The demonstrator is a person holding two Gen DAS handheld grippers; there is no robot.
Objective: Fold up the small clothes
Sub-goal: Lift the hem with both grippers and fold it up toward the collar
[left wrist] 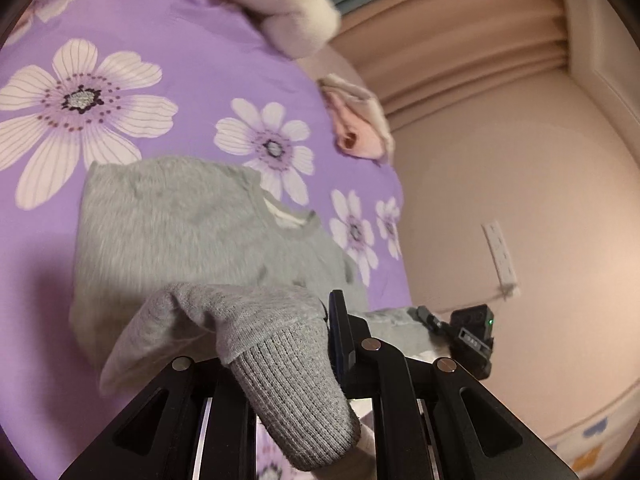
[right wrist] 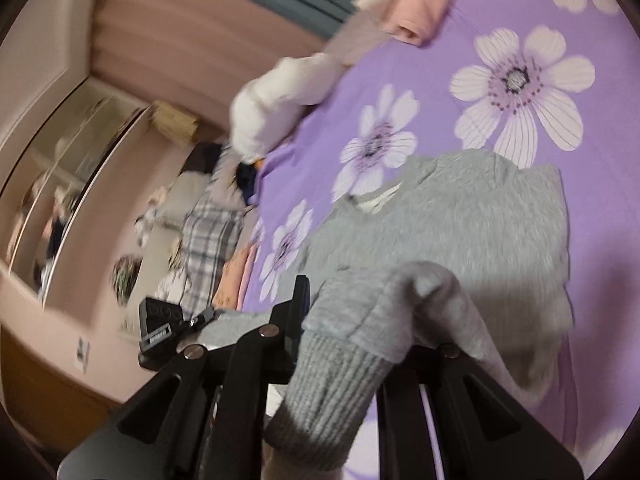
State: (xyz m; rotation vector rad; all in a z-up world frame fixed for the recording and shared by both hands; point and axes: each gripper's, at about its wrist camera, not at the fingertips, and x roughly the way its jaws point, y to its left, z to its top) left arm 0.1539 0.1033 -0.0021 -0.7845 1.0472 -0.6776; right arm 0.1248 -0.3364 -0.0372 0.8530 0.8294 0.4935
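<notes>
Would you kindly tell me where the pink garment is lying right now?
The pink garment lies at the purple sheet's right edge in the left wrist view, beyond the grey sweater.

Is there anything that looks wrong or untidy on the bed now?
Nothing is damaged or spilled. The grey sweater lies half folded, both ribbed cuffs draped over the grippers, and loose clothes sit bunched at the bed's edge.

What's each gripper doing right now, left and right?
Left gripper: shut on the ribbed cuff of the grey sweater.
Right gripper: shut on the sweater's other ribbed cuff.
</notes>
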